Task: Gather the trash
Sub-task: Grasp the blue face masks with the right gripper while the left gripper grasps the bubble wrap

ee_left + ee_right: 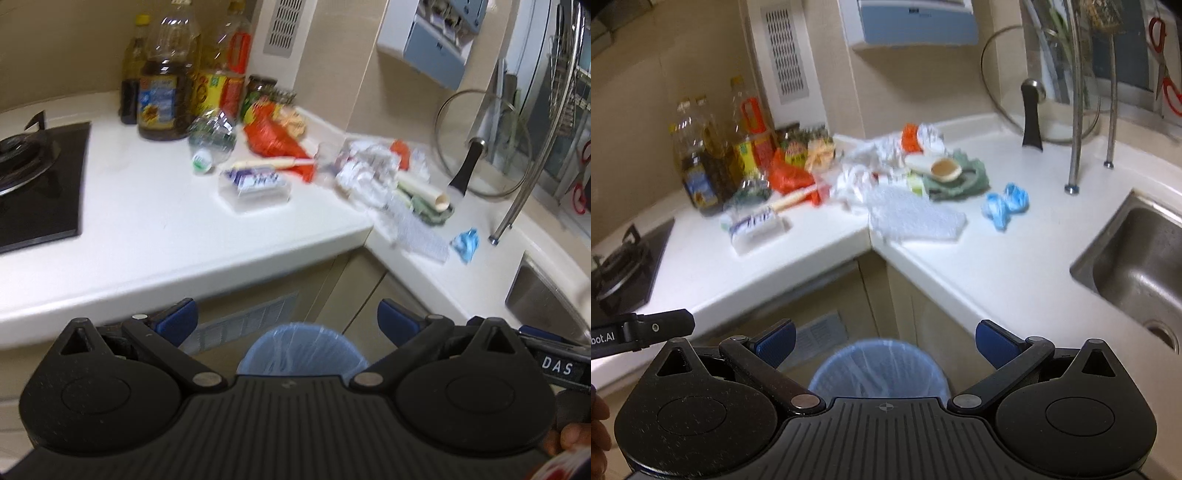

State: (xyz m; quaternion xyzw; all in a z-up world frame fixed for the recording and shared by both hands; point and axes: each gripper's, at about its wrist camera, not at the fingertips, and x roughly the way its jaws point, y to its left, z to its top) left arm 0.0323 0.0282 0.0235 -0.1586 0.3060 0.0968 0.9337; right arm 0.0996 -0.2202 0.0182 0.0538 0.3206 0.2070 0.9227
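Trash lies in the corner of the white worktop: a crushed clear bottle, an orange wrapper, a blue-and-white pack, crumpled white paper, a white mesh sheet and a blue crumpled piece. A blue bin with a liner stands on the floor below. My left gripper and right gripper both hang open and empty above the bin, short of the worktop.
Oil bottles and jars stand at the back wall. A gas hob is at the left, a steel sink at the right. A glass lid leans by a metal rack.
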